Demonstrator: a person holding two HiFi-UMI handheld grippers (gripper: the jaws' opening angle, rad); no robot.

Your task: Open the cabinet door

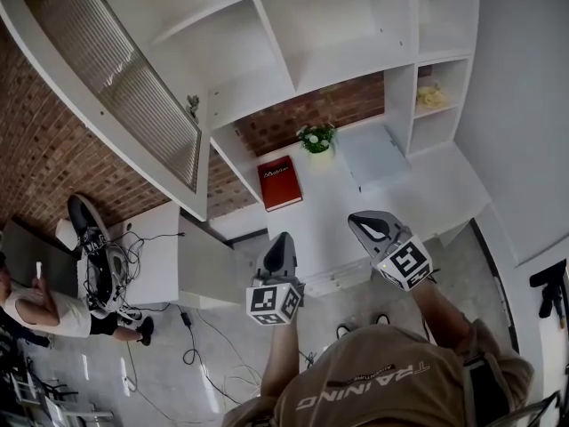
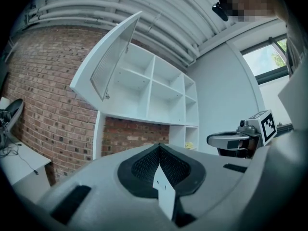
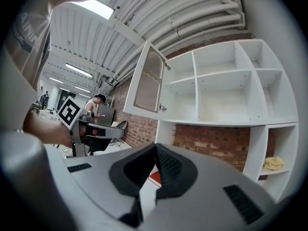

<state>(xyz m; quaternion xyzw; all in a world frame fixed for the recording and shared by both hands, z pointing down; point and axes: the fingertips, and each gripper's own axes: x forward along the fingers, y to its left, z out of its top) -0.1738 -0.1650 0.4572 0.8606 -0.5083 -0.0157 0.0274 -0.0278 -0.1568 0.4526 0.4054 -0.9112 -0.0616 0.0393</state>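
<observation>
The left tool (image 1: 281, 243) and right tool (image 1: 372, 225) are both sitting clenched and gripping nothing, well apart from the cabinet door (image 1: 116, 69), which is hanging wide open at the upper left. A yellow item (image 1: 430, 96) is lying in a right-hand cabinet (image 1: 356, 20) compartment. A red book (image 1: 278, 182) and a plant (image 1: 316, 138) are resting on the white desk (image 1: 333, 207) against the brick wall (image 1: 44, 149).

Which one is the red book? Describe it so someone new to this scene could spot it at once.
Find the tall white open shelf unit against the brick wall; below its compartments runs a white counter. On it lies the flat red book, beside a small potted plant with white flowers. It is the only red thing on the counter.
</observation>
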